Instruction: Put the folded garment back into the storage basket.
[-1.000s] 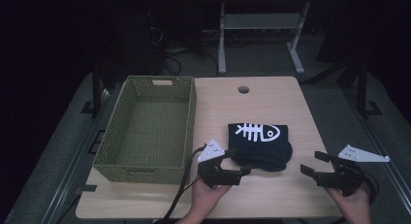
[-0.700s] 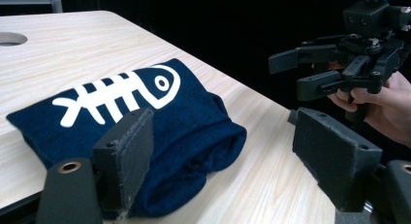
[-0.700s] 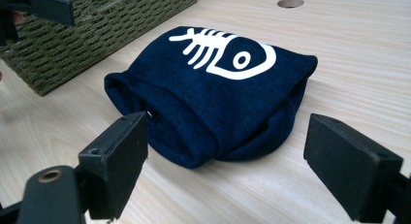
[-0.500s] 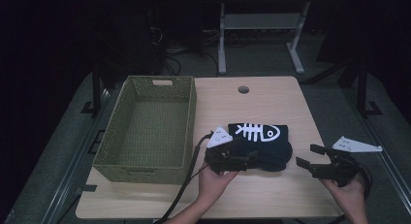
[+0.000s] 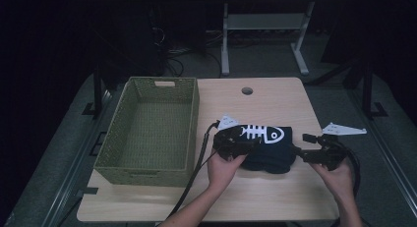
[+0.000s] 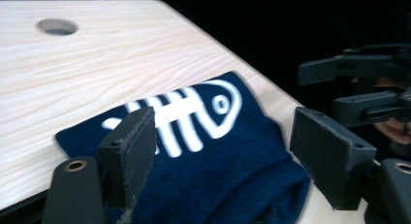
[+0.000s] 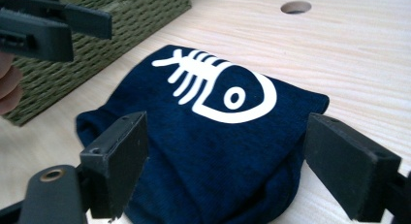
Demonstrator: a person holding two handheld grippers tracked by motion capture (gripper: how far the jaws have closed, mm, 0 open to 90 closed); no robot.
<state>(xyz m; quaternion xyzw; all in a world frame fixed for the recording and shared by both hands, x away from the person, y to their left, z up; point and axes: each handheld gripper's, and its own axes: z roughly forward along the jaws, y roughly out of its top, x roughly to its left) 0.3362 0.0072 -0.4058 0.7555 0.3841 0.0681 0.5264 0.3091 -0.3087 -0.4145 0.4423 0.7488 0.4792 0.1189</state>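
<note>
The worktop point(image 5: 265, 97) is a pale wooden slab with a round hole point(image 5: 247, 91) near its far edge. On its left sits the basket point(image 5: 152, 128), green and woven, long side running near to far. Just right of the basket, toward the near edge, lies the cloth point(image 5: 268, 148), a folded navy piece with a white fish skeleton printed on top, flat on the wood. The person's forearms come in from the near side, one hand on each tool. The left hand-held gripper point(image 5: 248, 144) sits at the cloth's left end, jaws well apart and just now closing a touch, the cloth lying between and beneath them with the pads not pressing on it. The right hand-held gripper point(image 5: 304, 147) is at the cloth's right end, jaws spread wide too, facing the other across the fabric; its own view shows the cloth between the pads, untouched by them.
</note>
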